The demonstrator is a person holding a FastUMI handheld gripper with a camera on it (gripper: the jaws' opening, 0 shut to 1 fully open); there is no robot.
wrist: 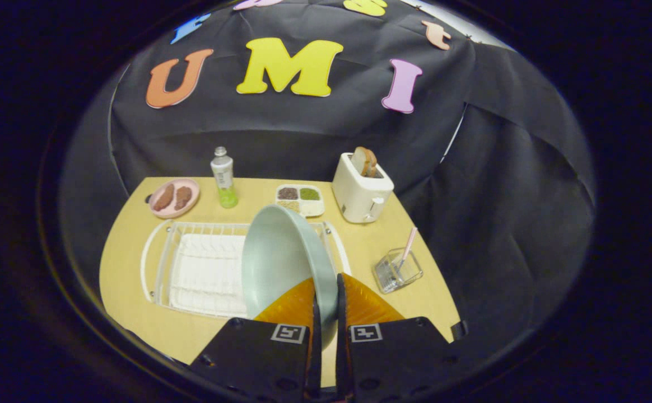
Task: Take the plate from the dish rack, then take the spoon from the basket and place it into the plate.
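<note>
A pale grey-green plate (281,257) stands on edge, held up over the white wire dish rack (203,268). My gripper (326,305) is shut on the plate's rim, one finger on each face. Right of the fingers, a clear basket (397,271) holds a pink-handled spoon (408,246) leaning upright. The plate hides the rack's right part.
On the wooden table (130,257), beyond the rack: a pink dish with brown food (173,197), a bottle (223,177), a divided tray of grains (300,199), and a white toaster with bread (362,189). Bare tabletop lies between the rack and the basket.
</note>
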